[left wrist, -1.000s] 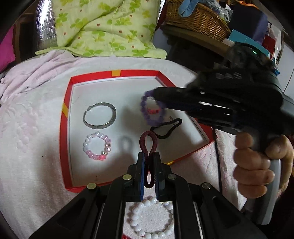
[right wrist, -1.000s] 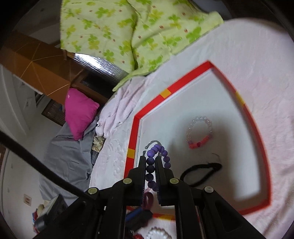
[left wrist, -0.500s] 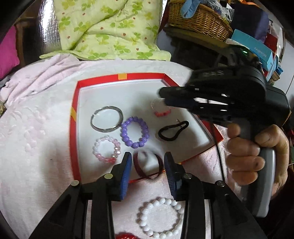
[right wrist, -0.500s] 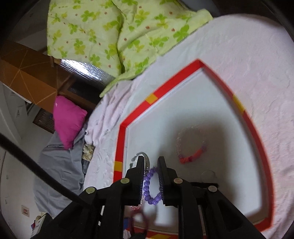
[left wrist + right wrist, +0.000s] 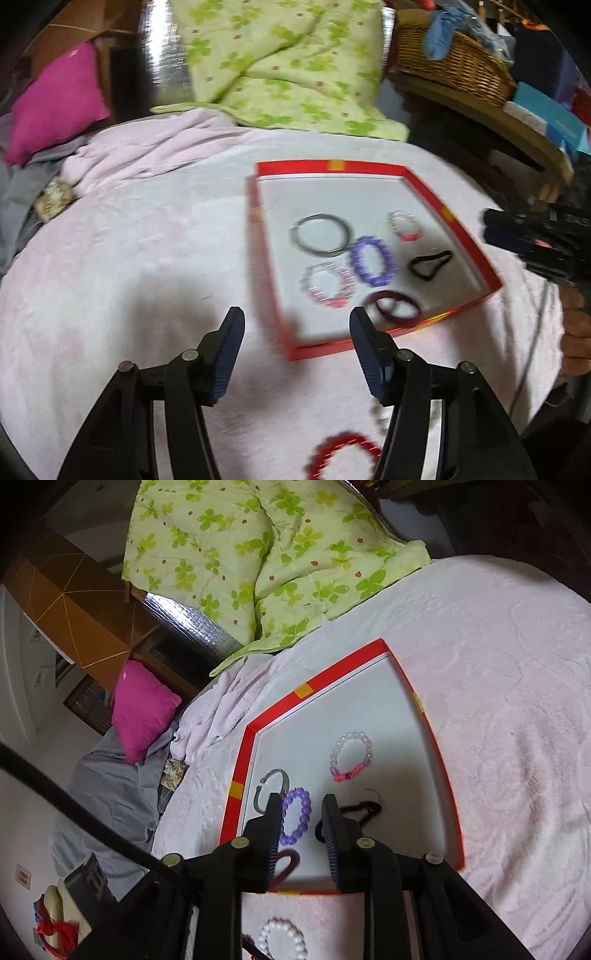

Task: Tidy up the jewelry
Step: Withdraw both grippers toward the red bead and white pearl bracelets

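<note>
red-rimmed tray (image 5: 452,221) with a flat white floor sits on the bed's pink textured blanket (image 5: 129,258). in the tray: silver metal bangle (image 5: 320,235), open-ended; purple bead bracelet (image 5: 373,261) just beside it; pale pink bead bracelet (image 5: 327,285); clear-and-pink bead bracelet (image 5: 351,756) toward the far side; black hair tie (image 5: 430,264); maroon hair tie (image 5: 392,305) near the front rim. yellow tape squares on the rim. outside the tray, on the blanket: white pearl bracelet (image 5: 283,939) and red bead bracelet (image 5: 345,456), blurred. left gripper (image 5: 297,356) spread wide, holding nothing, over the blanket at the tray's front corner. right gripper (image 5: 301,836) parted, empty, above the purple beads. green clover-print quilt (image 5: 266,554), magenta pillow (image 5: 142,709), wicker basket (image 5: 454,66) behind. no readable writing.
</note>
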`<act>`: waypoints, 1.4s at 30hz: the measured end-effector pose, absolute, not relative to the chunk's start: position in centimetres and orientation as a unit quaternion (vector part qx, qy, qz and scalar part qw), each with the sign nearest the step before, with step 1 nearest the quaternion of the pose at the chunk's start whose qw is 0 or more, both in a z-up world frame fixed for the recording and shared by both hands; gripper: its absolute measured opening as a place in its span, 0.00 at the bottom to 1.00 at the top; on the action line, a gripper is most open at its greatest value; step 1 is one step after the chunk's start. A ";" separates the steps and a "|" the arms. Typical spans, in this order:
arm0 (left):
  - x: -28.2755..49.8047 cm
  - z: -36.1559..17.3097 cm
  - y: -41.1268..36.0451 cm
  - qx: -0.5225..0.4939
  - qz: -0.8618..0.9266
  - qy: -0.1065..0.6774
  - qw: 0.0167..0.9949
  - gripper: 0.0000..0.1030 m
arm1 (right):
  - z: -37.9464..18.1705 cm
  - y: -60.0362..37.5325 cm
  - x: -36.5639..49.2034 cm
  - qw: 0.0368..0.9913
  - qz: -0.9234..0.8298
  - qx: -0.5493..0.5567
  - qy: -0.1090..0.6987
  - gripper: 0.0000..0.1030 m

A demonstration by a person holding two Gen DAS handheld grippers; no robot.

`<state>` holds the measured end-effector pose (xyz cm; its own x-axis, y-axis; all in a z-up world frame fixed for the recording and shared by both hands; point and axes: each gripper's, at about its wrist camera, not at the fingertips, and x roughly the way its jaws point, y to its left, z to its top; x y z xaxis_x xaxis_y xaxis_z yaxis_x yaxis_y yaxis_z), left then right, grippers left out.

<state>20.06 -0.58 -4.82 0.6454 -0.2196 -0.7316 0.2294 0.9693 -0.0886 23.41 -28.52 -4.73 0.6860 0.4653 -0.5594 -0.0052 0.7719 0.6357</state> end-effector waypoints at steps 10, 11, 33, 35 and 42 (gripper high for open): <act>16.7 -6.3 2.1 0.001 -0.081 0.419 0.904 0.65 | -4.3 -27.9 20.1 0.875 0.134 0.286 0.366 0.26; 16.2 -6.5 2.3 0.001 -0.080 0.421 0.903 0.65 | -4.3 -27.8 19.6 0.875 0.135 0.285 0.367 0.26; 10.4 -8.1 0.4 0.021 -0.138 0.448 0.883 0.67 | -8.0 -22.5 15.8 0.847 0.162 0.233 0.450 0.30; 10.2 -8.3 0.0 0.029 -0.147 0.451 0.880 0.67 | -8.4 -22.1 15.8 0.848 0.161 0.220 0.455 0.30; 10.1 -8.9 -1.0 0.046 -0.158 0.457 0.874 0.68 | -9.8 -19.4 16.2 0.851 0.150 0.146 0.482 0.30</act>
